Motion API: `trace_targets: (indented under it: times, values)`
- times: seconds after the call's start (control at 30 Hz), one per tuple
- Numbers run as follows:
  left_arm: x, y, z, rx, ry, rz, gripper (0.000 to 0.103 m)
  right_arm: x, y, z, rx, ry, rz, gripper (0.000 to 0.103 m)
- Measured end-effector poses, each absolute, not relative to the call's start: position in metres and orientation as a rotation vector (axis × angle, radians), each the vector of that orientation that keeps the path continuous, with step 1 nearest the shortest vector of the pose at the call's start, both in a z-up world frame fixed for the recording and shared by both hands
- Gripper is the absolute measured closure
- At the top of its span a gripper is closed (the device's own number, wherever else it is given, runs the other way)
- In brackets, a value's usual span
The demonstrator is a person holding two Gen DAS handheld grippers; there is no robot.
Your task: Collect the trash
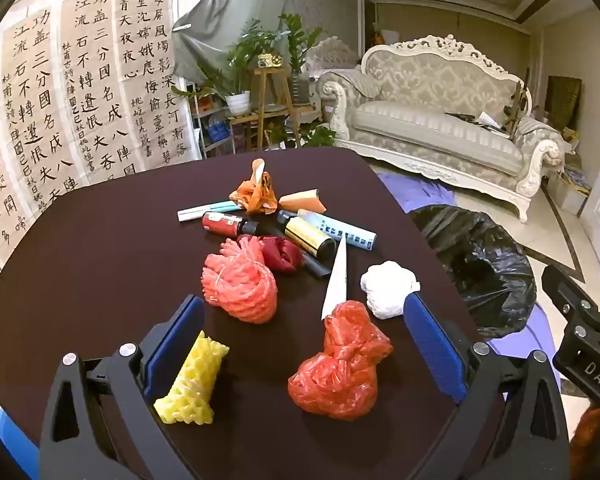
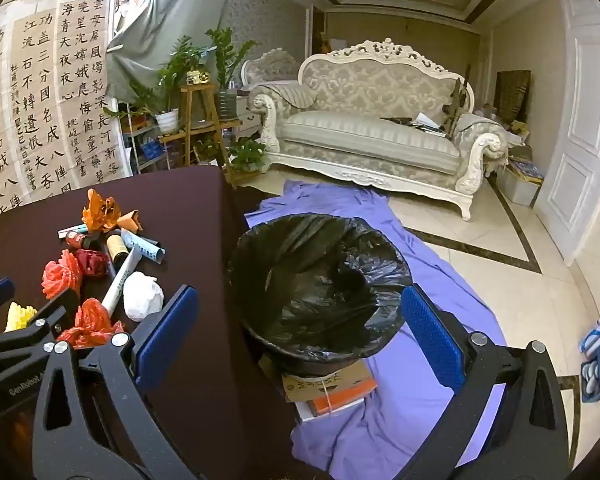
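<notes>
Trash lies scattered on a dark brown table [image 1: 100, 264]. In the left wrist view my left gripper [image 1: 300, 344] stands wide open above a knotted red plastic bag [image 1: 340, 368], with a yellow foam net [image 1: 192, 380] by its left finger. Beyond lie a red foam net [image 1: 240, 284], a white crumpled wad [image 1: 388, 288], small bottles [image 1: 308, 236], tubes and orange wrappers [image 1: 256, 192]. In the right wrist view my right gripper [image 2: 300, 336] is wide open and empty, over a bin lined with a black bag [image 2: 320, 280] beside the table.
The bin stands on a box [image 2: 328, 388] on a purple sheet [image 2: 412, 400] spread over the tiled floor. A white ornate sofa [image 2: 372, 132], potted plants on a wooden stand [image 2: 196, 108] and calligraphy sheets [image 1: 60, 120] fill the back of the room.
</notes>
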State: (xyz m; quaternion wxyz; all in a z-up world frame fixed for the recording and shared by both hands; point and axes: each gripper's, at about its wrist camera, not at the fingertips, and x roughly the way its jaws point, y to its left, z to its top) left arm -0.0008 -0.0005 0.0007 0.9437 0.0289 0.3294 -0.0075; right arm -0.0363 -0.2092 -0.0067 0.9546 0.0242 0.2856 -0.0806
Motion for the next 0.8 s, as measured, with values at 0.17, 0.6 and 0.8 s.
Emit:
trace_targets:
  times: [0.17,0.6,0.8]
  values:
    - [-0.001,-0.001,0.005,0.059,0.665,-0.023,0.006,-0.037,-0.212,-0.007,0.058,0.574,-0.158,0.004]
    - [0.001,0.002,0.005,0.039,0.671,-0.03,0.006,-0.039,-0.217,-0.003,0.058,0.576,-0.163,0.004]
    - [0.002,0.003,0.006,0.031,0.68,-0.03,0.006,-0.039,-0.219,0.001,0.058,0.575,-0.172,0.004]
